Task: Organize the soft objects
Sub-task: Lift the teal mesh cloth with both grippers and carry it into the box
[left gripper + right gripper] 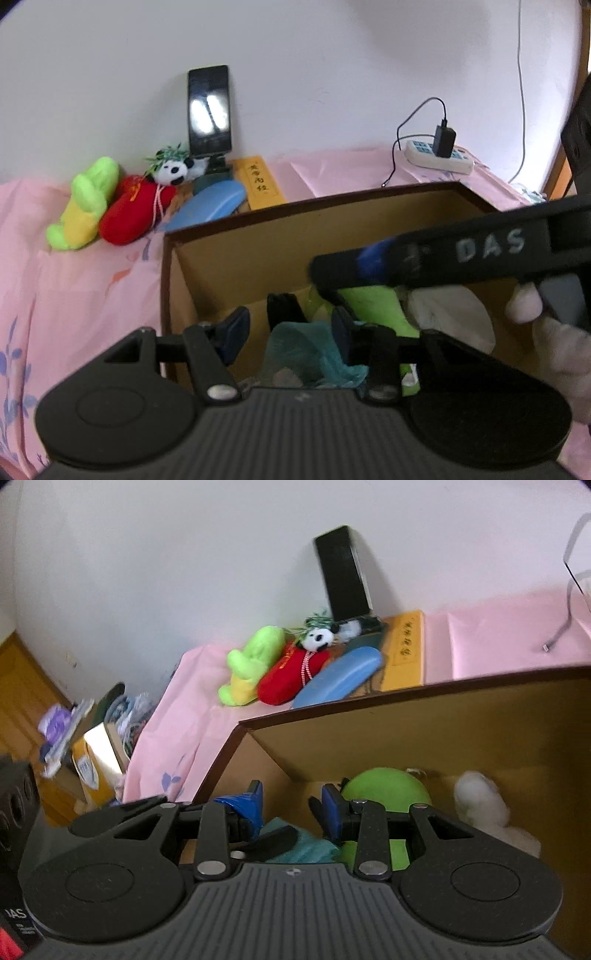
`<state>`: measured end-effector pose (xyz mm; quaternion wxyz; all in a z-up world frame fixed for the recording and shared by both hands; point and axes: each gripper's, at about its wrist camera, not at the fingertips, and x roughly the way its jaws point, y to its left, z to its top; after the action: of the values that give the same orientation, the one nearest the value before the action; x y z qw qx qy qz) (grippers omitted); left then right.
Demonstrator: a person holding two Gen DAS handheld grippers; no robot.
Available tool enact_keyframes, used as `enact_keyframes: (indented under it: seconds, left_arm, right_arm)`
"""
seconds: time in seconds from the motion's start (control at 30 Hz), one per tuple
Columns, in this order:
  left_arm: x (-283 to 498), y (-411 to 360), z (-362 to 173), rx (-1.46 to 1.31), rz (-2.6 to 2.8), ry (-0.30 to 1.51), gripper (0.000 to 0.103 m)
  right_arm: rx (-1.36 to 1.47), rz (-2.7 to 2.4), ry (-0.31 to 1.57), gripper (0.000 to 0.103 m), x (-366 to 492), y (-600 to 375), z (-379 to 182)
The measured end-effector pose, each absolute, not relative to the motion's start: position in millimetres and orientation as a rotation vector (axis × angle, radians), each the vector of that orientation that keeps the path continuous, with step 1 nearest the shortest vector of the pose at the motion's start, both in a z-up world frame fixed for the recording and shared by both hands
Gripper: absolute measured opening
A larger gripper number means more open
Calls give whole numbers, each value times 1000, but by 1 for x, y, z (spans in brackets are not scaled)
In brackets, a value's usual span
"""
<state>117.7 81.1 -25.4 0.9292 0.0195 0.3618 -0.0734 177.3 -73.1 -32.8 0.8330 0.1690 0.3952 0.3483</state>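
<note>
An open cardboard box (332, 206) (406, 698) stands on a pink sheet. Inside it lie a green plush (373, 306) (384, 786), a white fluffy plush (450, 310) (480, 801) and a teal mesh cloth (306, 350) (310, 849). My left gripper (290, 328) reaches into the box, open. The teal cloth lies between its fingers, against the right one only. My right gripper (291, 805) is open over the same spot, with bare cardboard showing in its gap. One of its fingers (369, 258) crosses the left wrist view from the right. Outside, by the wall, lie a lime-and-yellow plush (88, 203) (251, 664) and a red plush with a panda head (136, 214) (288, 679).
A blue case (210, 206), a yellow box (258, 181) and a phone on a stand (208, 110) sit at the wall beside the toys. A power strip (439, 157) with a charger lies behind the box. A hand (554, 332) holds the right gripper. Clutter (92, 738) lies on the floor at left.
</note>
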Motion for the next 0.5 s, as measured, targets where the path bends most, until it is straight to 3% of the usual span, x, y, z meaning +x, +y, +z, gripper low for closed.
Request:
enact_keyframes:
  seconds: [0.13,0.3,0.5]
  left_arm:
    - [108,84,-15,19,-136,724,40]
    - [94,88,-1,-6,-115,703,50]
    - [71,93,8,-42,-116,704,51]
  right_arm:
    - [393,708,872,19,174,-82,-30]
    - [392,694,876,19,159,-87,-20]
    - [299,627,789,19,136,-94,-3]
